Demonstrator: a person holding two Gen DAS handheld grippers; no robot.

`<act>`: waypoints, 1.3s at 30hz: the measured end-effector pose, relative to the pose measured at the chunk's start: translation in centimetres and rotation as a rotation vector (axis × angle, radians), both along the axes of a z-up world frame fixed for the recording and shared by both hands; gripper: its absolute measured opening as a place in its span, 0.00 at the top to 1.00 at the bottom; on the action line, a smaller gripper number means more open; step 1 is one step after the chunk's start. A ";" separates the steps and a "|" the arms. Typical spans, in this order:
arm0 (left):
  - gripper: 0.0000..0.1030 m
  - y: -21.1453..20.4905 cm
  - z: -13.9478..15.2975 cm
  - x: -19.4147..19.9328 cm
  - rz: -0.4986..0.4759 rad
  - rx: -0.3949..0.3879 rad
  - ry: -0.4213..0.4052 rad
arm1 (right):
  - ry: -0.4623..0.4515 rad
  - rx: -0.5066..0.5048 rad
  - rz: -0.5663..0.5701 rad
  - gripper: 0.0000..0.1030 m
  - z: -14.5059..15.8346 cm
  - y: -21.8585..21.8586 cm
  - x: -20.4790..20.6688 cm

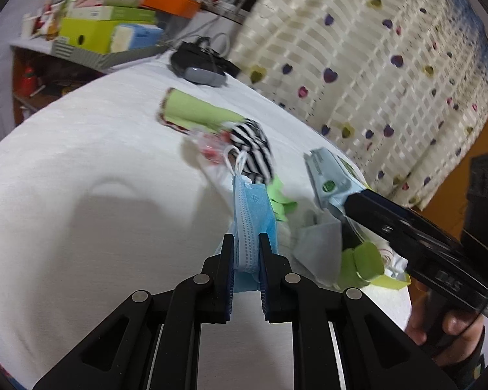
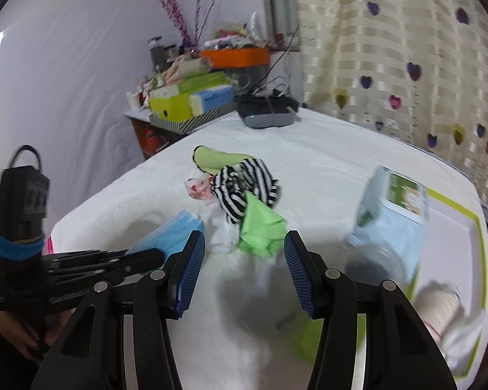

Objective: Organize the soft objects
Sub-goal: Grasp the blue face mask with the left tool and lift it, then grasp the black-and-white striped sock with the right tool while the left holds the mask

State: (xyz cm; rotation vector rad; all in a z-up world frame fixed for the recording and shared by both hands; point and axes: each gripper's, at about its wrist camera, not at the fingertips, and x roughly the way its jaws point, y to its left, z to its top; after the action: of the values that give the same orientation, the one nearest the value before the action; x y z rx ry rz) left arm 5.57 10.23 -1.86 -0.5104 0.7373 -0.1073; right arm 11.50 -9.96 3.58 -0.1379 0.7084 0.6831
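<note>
Left claw [image 1: 246, 243] pinches blue masks [image 1: 252, 217]; right claw [image 2: 244, 247] gapes wide, empty.

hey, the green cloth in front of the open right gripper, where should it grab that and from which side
Pinch the raised folded ridge of the green cloth, coming straight down from above. It lies crumpled on the white cover, so its flat edges offer little to bite. The right gripper already stands open just short of it. Stay on the near half: the far end touches the striped cloth, which could be dragged along.
</note>
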 end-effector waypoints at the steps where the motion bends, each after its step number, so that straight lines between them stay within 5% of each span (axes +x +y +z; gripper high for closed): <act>1: 0.88 0.6 0.0 -0.2 0.013 -0.004 -0.004 | 0.003 -0.008 0.016 0.49 -0.2 0.8 0.4; 16: 0.88 5.2 -0.4 -1.0 0.087 -0.042 -0.031 | 0.044 -0.120 0.070 0.50 -3.8 8.9 5.4; 19: 0.88 5.4 -0.7 -1.0 0.088 -0.047 -0.025 | 0.027 -0.146 0.065 0.78 -4.0 9.3 5.4; 23: 0.88 5.1 -0.6 -1.1 0.086 -0.048 -0.026 | 0.024 -0.136 0.054 0.88 -3.7 8.5 5.2; 31: 0.88 3.2 1.2 -1.7 0.061 -0.025 -0.067 | -0.005 -0.018 0.046 0.89 -0.5 4.7 2.3; 37: 0.88 2.5 2.2 -2.6 0.064 -0.013 -0.081 | -0.045 -0.041 0.067 0.89 0.3 5.0 1.8; 39: 0.88 3.0 2.3 -3.1 0.085 -0.012 -0.082 | -0.034 -0.056 0.086 0.80 -0.2 5.9 2.1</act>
State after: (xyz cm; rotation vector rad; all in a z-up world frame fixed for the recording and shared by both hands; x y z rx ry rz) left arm 2.46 13.21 0.41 -0.5446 0.6345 -0.0529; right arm 13.60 -4.10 3.36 -0.2322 0.6919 0.7413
